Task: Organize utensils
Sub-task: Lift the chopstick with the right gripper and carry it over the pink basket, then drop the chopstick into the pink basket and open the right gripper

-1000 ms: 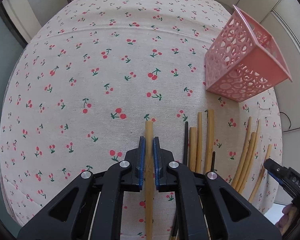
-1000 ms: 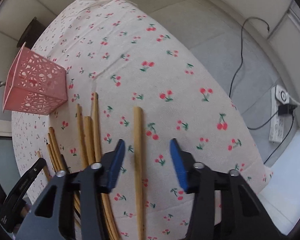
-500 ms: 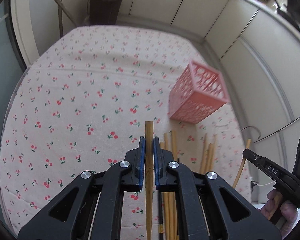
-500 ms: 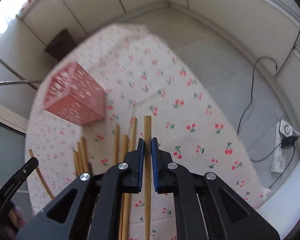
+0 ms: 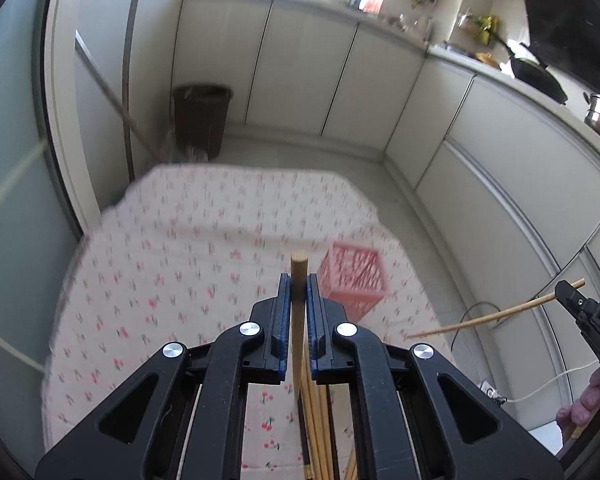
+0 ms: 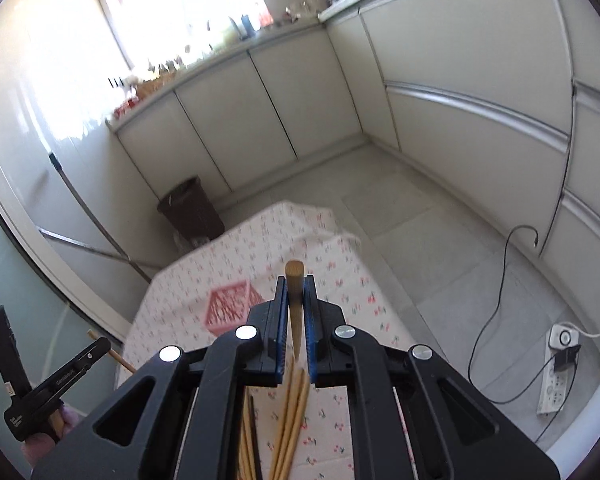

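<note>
Both tongs clamped on a round wooden chopstick each, raised over the cherry-print cloth worktop.

Left tongs chopstick blunt end toward 12; right tongs chopstick likewise. Pink lattice plastic basket at 1 o'clock, blurred. Spare chopsticks lie lengthwise below.
</note>
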`<state>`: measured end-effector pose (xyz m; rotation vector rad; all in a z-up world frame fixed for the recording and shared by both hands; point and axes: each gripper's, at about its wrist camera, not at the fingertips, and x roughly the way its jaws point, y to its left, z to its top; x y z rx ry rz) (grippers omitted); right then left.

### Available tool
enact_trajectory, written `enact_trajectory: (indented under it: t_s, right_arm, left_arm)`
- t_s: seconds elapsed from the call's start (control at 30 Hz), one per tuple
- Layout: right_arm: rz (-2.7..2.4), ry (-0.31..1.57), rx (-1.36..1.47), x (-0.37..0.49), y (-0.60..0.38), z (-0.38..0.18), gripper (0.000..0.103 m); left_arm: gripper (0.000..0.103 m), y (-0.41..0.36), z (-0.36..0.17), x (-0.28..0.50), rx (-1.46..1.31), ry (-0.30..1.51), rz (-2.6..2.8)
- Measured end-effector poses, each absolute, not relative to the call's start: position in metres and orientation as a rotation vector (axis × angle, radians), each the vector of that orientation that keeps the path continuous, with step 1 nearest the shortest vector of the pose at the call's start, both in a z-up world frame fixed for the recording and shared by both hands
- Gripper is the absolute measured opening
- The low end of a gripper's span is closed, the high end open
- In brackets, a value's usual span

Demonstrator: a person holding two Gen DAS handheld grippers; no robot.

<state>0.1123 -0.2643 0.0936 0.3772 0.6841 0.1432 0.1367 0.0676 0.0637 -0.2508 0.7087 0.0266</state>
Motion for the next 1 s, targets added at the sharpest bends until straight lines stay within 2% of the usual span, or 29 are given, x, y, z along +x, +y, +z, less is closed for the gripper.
enact_trajectory:
  t_s: [0.27,0.43,0.7,0.77,0.83,1.0]
  right_arm:
    - [0.165,0.572,0.453,0.150,-0.275,0.154,0.008]
    - [0.200,0.546,0.493,0.171,-0.272,0.173,0.008]
    - [0.221,0.546,0.502,0.194,-0.257,0.169,0.008]
    - [0.226,0.568,0.507,0.200,-0.254,0.160,0.008]
    - [0.227,0.580,0.508,0.204,-0.250,0.155,0.008]
    - [0.222,0.592,0.491,0.209,-0.240,0.147,0.008]
  left_arm:
    - [0.007,0.050,0.164,0.162,-0.189,0.533,0.049]
    - [0.007,0.030,0.192,0.190,-0.155,0.502,0.018]
    - [0.008,0.015,0.161,0.230,-0.162,0.561,0.000]
    - [0.012,0.017,0.145,0.241,-0.180,0.612,0.016]
    - [0.024,0.027,0.133,0.240,-0.235,0.629,0.012]
    - [0.029,0.050,0.120,0.223,-0.311,0.616,0.048]
